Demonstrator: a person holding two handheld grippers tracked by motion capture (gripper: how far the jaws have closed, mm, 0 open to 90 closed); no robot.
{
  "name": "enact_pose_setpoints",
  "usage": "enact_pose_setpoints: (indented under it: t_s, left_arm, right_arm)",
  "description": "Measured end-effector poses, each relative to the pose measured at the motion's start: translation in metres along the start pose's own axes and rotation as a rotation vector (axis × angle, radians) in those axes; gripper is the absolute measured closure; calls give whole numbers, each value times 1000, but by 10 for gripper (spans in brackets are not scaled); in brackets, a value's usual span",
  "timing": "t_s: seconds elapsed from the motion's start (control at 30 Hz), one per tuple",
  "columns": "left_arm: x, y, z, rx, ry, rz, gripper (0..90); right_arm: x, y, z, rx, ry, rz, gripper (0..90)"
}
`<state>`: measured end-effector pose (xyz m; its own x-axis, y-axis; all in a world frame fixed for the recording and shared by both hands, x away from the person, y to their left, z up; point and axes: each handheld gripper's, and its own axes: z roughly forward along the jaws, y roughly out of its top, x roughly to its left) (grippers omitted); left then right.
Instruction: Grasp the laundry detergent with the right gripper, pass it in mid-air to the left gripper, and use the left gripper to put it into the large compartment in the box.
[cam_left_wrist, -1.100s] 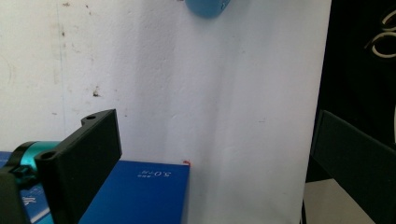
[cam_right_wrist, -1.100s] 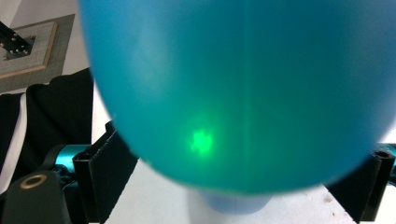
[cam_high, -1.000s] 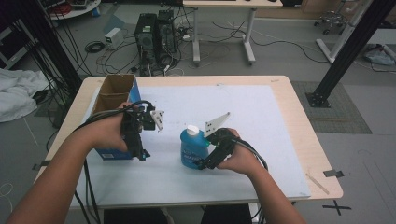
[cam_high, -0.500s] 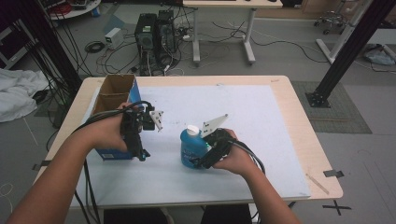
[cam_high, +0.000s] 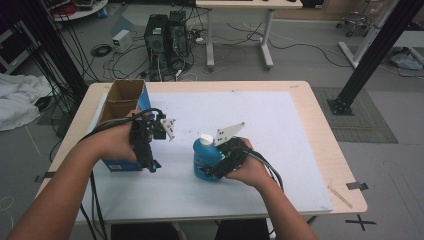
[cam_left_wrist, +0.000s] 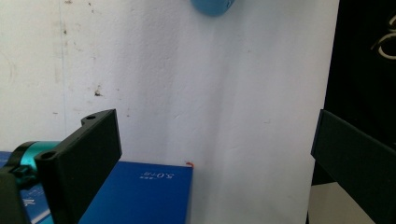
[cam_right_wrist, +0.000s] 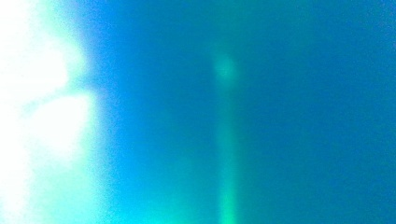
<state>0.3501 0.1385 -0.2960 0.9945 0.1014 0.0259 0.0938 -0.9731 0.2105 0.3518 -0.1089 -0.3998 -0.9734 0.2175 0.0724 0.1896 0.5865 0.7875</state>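
Note:
A blue bottle with a white cap stands upright on the white mat near the table's front. My right gripper reaches in from the bottle's right at its lower body. Its jaws have just been closing with the bottle between them and now press on it. The right gripper view is a blur of the bottle's blue wall. My left gripper hangs open over the corner of a blue box, nothing between its jaws. In the left gripper view, the left gripper is over the box top, with the bottle's base farther off.
The blue box has an open cardboard top and stands at the table's left edge. The white mat covers most of the wooden table. Computer towers, cables and desk legs stand on the floor beyond the far edge.
The right hand has stayed at the bottle while its gripper drew in closer around it. The left hand and the box are unmoved.

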Motion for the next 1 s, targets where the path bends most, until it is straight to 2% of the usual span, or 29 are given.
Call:
enact_pose_setpoints:
  t_s: [0.4, 0.63, 1.0]
  left_arm:
    - [1, -1, 1, -4, 1, -1, 17]
    - [0, -2, 1, -2, 2, -7, 17]
    - [0, -2, 2, 1, 4, -4, 17]
  right_arm:
    - [1, 1, 1, -35, -18, 4, 265]
    - [2, 0, 1, -46, -28, -6, 325]
    - [3, -1, 2, -64, -19, -6, 374]
